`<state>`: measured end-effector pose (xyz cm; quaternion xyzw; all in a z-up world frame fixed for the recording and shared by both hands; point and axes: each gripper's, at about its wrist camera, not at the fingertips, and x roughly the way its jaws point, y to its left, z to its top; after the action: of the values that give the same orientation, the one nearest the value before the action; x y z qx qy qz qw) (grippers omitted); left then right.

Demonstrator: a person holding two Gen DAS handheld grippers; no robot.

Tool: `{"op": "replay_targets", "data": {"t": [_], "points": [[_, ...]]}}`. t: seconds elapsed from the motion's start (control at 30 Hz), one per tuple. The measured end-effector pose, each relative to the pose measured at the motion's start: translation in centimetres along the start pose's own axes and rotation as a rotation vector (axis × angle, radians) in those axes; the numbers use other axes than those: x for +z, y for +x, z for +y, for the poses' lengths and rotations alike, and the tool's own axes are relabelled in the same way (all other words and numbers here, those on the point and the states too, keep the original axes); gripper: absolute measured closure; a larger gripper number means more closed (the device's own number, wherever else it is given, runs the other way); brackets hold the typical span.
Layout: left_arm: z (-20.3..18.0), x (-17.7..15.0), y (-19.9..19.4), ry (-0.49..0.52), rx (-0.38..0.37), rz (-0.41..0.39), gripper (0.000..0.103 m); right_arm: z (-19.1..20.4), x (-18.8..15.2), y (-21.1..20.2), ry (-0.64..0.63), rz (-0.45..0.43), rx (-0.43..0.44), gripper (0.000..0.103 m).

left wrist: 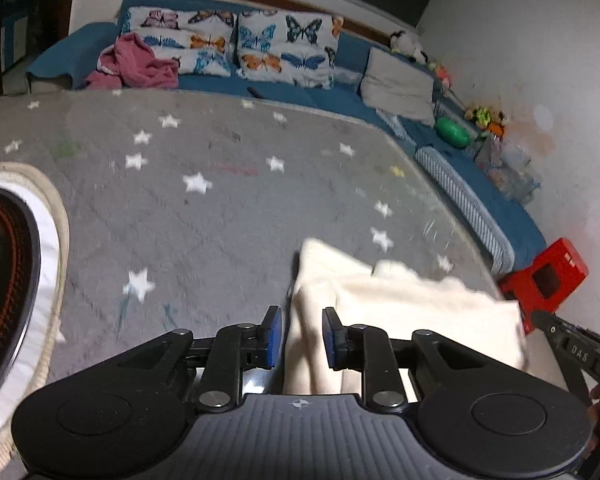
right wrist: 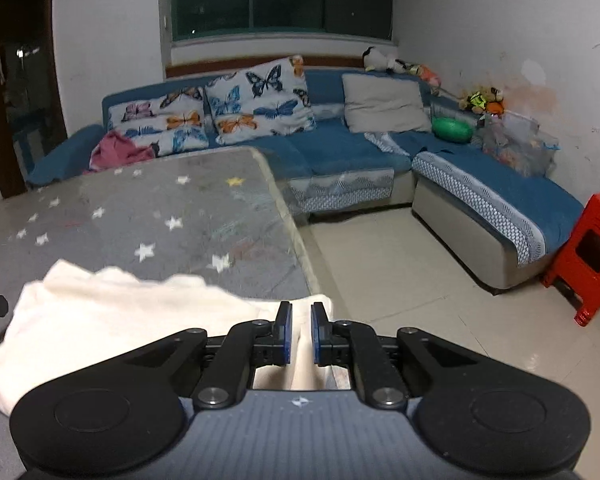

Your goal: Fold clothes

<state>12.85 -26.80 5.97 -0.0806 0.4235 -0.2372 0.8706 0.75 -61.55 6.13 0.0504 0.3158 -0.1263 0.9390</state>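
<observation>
A cream fleece garment (left wrist: 412, 304) lies over the near right part of the grey star-patterned mat (left wrist: 204, 216). My left gripper (left wrist: 302, 336) is shut on a thick fold of its left edge, which fills the gap between the blue pads. In the right wrist view the same garment (right wrist: 112, 312) spreads to the left, at the mat's (right wrist: 160, 216) right edge. My right gripper (right wrist: 301, 334) is shut on the garment's right corner, the jaws narrowly apart. The right gripper's black body (left wrist: 576, 344) shows at the left wrist view's right edge. The picture is blurred by motion.
A blue corner sofa (right wrist: 340, 148) with butterfly cushions (right wrist: 256, 100), a grey cushion (right wrist: 384, 100), a pink garment (right wrist: 118, 152) and a green ball (right wrist: 452, 129) rings the far side. A red plastic stool (right wrist: 588, 252) stands on the tiled floor (right wrist: 400, 264). A round black-and-white object (left wrist: 16, 292) sits at the mat's left.
</observation>
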Motion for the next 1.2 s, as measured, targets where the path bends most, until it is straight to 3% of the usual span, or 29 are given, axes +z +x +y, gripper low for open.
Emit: {"op": "replay_targets", "data": {"t": [0.3, 0.53, 0.73, 0.93, 1.2], "points": [[-3.5, 1.1, 2.1, 0.090, -0.045, -0.013, 0.079, 3.6, 0.4, 1.8, -0.042, 0.040, 0.160, 0.091], [-3.8, 0.8, 6.3, 0.121, -0.014, 0.060, 0.079, 5.0, -0.2, 4.5, -0.051, 0.103, 0.154, 0.085], [-3.3, -0.4, 3.9, 0.150, -0.029, 0.025, 0.078, 4.4, -0.6, 1.3, -0.074, 0.078, 0.178, 0.083], [-3.8, -3.2, 0.1, 0.234, -0.058, -0.006, 0.078, 3.8, -3.3, -3.3, -0.110, 0.072, 0.189, 0.082], [-3.5, -5.4, -0.5, 0.265, -0.017, -0.003, 0.074, 3.5, -6.2, -5.7, -0.117, 0.053, 0.145, 0.079]]}}
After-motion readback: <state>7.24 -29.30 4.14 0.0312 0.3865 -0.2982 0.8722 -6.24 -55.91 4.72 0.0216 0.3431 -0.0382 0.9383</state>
